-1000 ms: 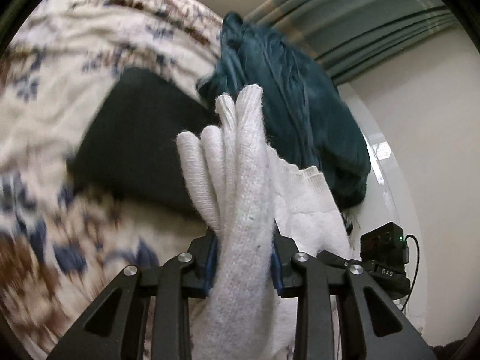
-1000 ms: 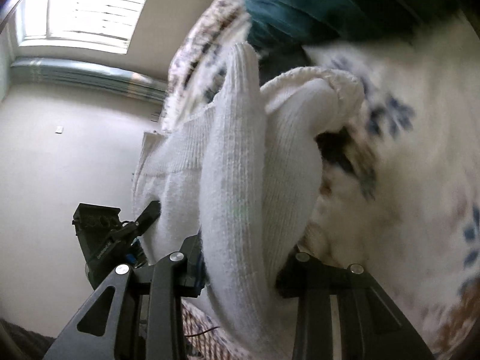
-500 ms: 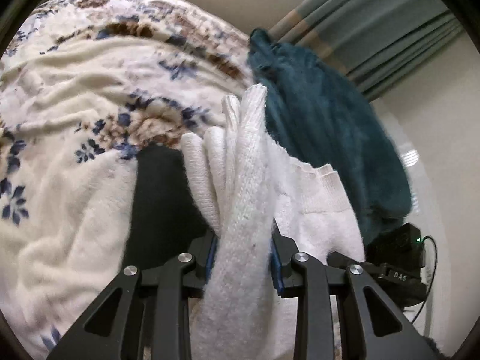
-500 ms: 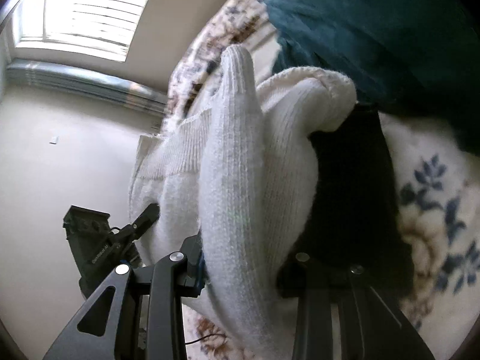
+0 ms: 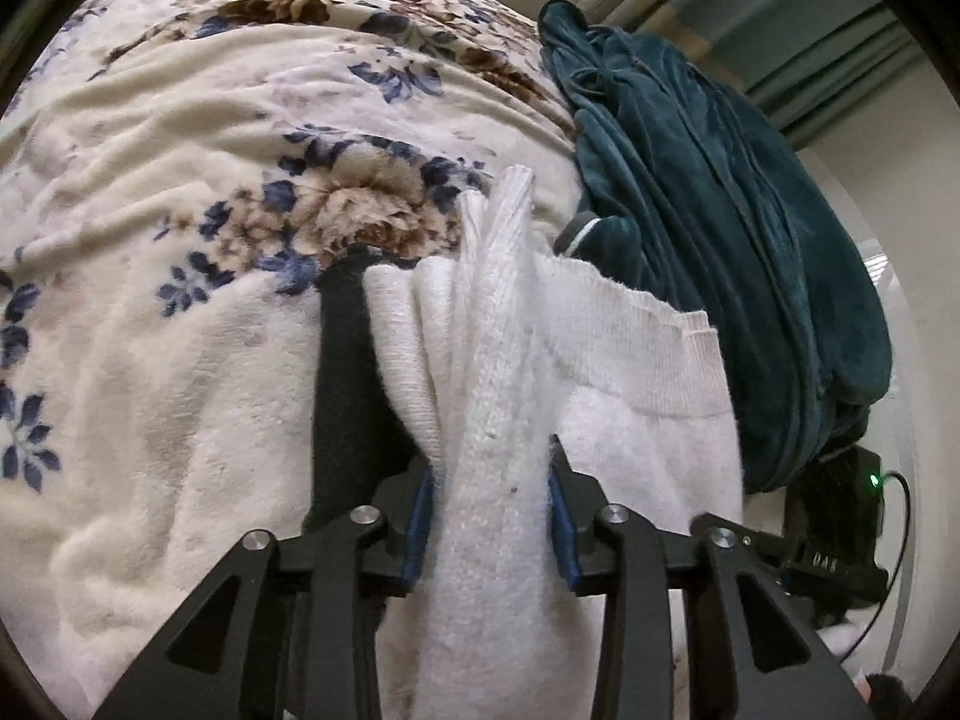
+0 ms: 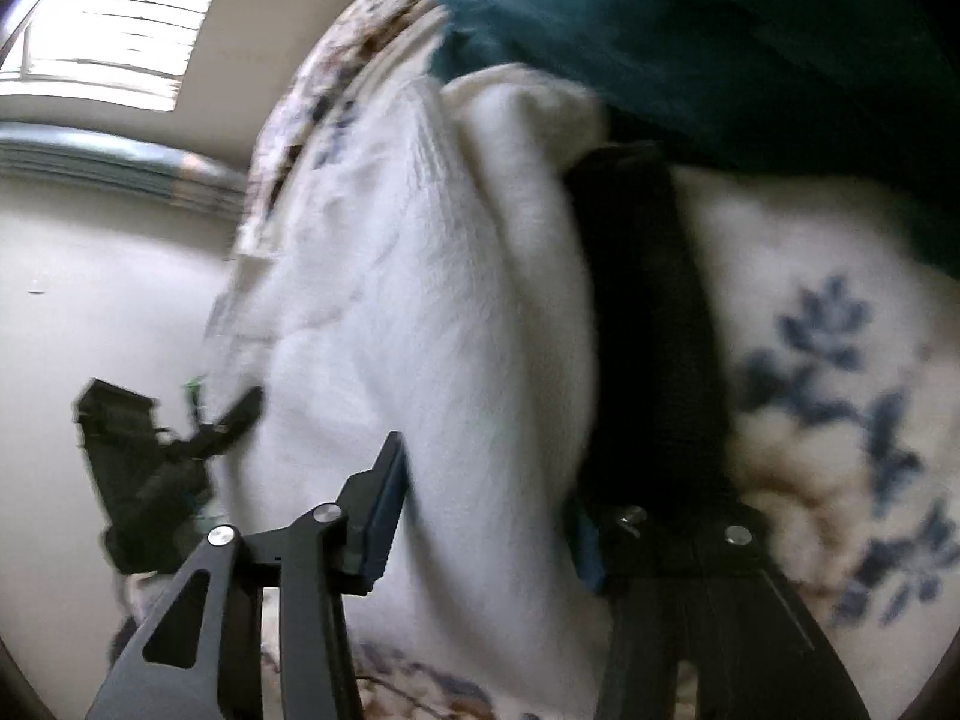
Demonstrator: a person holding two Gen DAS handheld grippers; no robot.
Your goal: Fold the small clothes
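A white knit garment (image 5: 492,420) hangs bunched between both grippers above the floral blanket. My left gripper (image 5: 489,516) is shut on a thick fold of it. In the right wrist view the same white garment (image 6: 432,360) fills the middle, blurred. My right gripper (image 6: 486,516) has its jaws spread wider around the cloth, and the cloth still lies between them. A black folded garment (image 5: 348,396) lies on the blanket just behind the white one; it also shows in the right wrist view (image 6: 648,330).
A cream floral blanket (image 5: 180,240) covers the bed. A teal velvet garment (image 5: 720,240) is heaped at the right, also in the right wrist view (image 6: 690,18). The other gripper's black body (image 5: 840,540) shows at the lower right. Green curtains (image 5: 780,12) hang behind.
Both grippers have lowered the white garment towards the blanket, beside the black garment. My right gripper's jaws have opened wider around the cloth. The left stays shut on it.
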